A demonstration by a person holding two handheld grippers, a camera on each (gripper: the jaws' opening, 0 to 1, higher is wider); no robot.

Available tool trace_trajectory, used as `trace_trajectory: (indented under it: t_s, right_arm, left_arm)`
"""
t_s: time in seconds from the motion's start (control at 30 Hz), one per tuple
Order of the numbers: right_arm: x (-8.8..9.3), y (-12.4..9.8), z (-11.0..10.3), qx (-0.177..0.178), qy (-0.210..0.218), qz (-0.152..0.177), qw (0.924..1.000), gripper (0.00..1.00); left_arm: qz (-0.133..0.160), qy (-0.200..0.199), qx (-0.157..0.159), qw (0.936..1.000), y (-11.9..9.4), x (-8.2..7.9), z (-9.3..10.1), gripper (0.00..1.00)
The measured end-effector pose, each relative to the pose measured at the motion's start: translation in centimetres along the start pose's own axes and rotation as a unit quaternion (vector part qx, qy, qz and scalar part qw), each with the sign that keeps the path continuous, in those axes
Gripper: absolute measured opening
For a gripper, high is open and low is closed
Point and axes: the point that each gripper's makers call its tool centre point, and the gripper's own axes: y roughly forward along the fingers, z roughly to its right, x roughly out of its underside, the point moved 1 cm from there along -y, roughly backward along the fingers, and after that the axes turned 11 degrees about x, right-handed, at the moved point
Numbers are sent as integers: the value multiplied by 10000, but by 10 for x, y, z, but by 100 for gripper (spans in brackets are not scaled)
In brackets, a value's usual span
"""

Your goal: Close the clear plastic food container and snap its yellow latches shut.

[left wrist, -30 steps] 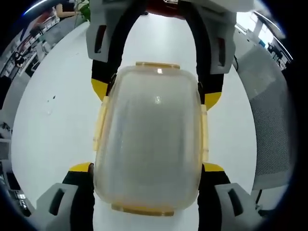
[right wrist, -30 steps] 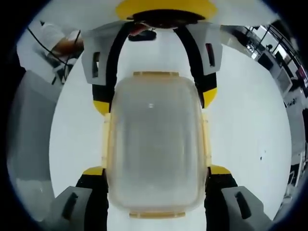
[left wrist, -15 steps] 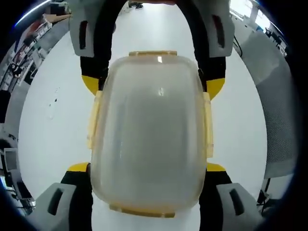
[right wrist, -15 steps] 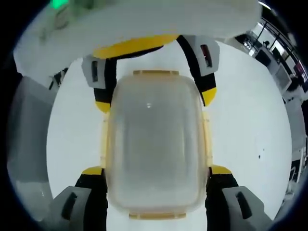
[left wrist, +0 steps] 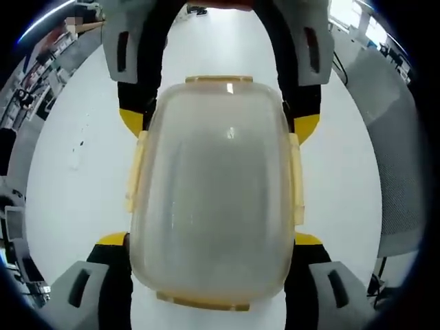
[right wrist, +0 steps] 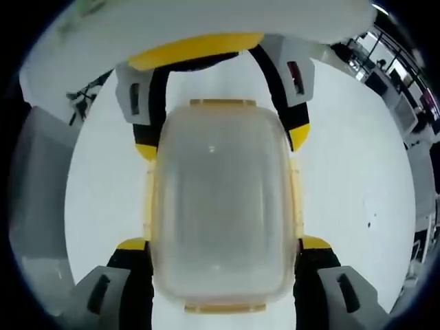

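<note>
The clear plastic food container (left wrist: 213,192) lies lid-up on the white table (left wrist: 75,185), with its lid on. Yellow latches show on all its edges: a long one on the left side (left wrist: 135,172) and the right side (left wrist: 295,180), a short one at the far end (left wrist: 220,80) and the near end (left wrist: 203,301). My left gripper (left wrist: 210,240) clamps its near part, yellow tips against both sides. My right gripper (left wrist: 220,124) faces it and clamps the far part. In the right gripper view the same container (right wrist: 223,206) sits between my right gripper (right wrist: 223,243) and the left gripper (right wrist: 221,142).
A grey mesh chair (left wrist: 395,172) stands beside the table on the right of the left gripper view, and it appears as a grey chair (right wrist: 38,192) on the left of the right gripper view. Office desks (right wrist: 399,75) lie far behind. Bare tabletop surrounds the container.
The left gripper view has drawn slightly closer to the container. In the right gripper view the left gripper's white body now covers the top. Both grips on the container are unchanged.
</note>
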Motion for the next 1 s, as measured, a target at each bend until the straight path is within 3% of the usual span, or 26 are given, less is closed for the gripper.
trace_trajectory:
  t_s: [0.23,0.43,0.77,0.87,0.97,1.0]
  right_arm:
    - [-2,-4,0,80,-67,68,9999,85]
    - [-3,-5,2,204,-81,218,9995,97]
    - [-3,-8,-2,275,-113,305,9991,95]
    - [-3,-10,0,326,36,441,9985,94]
    - [-12,-13,5,550,330,1011,9928,93]
    - [-11,-13,3,557,403,1057,9920,93]
  left_arm:
    - [13,84,31,10000,-3,-2,1,94]
    - [51,218,-83,9997,-10,-8,0,99]
    - [26,210,-220,9995,-11,-9,3,98]
    - [343,28,-311,9989,-14,-11,-1,97]
    - [719,-266,-417,9962,-17,-10,-3,97]
    - [916,-447,-501,9935,-19,-11,-4,97]
